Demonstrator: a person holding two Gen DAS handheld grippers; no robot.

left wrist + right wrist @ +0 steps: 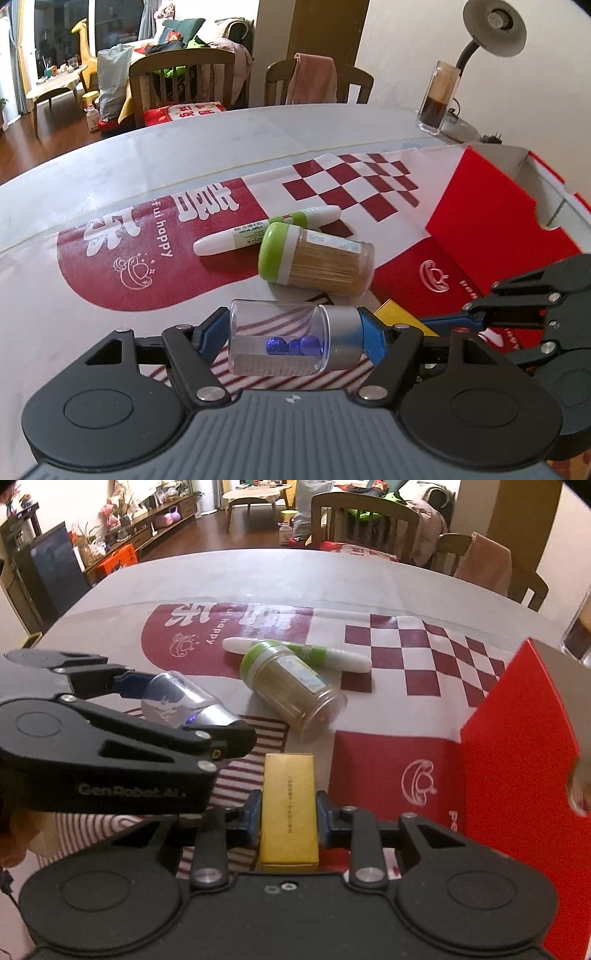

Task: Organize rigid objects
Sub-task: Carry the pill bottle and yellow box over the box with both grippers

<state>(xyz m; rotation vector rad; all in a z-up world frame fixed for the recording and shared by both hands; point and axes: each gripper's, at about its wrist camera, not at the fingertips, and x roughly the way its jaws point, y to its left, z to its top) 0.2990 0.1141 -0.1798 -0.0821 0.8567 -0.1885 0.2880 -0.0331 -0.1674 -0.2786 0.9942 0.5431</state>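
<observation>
- Spreading across the table (92, 177), a red-and-white printed cloth (229, 199) carries the scattered items, with an open red box (491, 206) standing at its right edge.
- A toothpick jar with a green lid (314, 258) lies on its side mid-cloth, touching the white-and-green pen (266, 229) behind it.
- The left gripper (295, 336) is clamped end to end on a clear vial with a silver cap (284, 336); blue beads (291, 345) sit inside it, and it is held sideways just above the striped patch of cloth.
- The right gripper (288, 814) has its blue pads pressed on both sides of a slim yellow box (289, 805), near the red box's front wall.
</observation>
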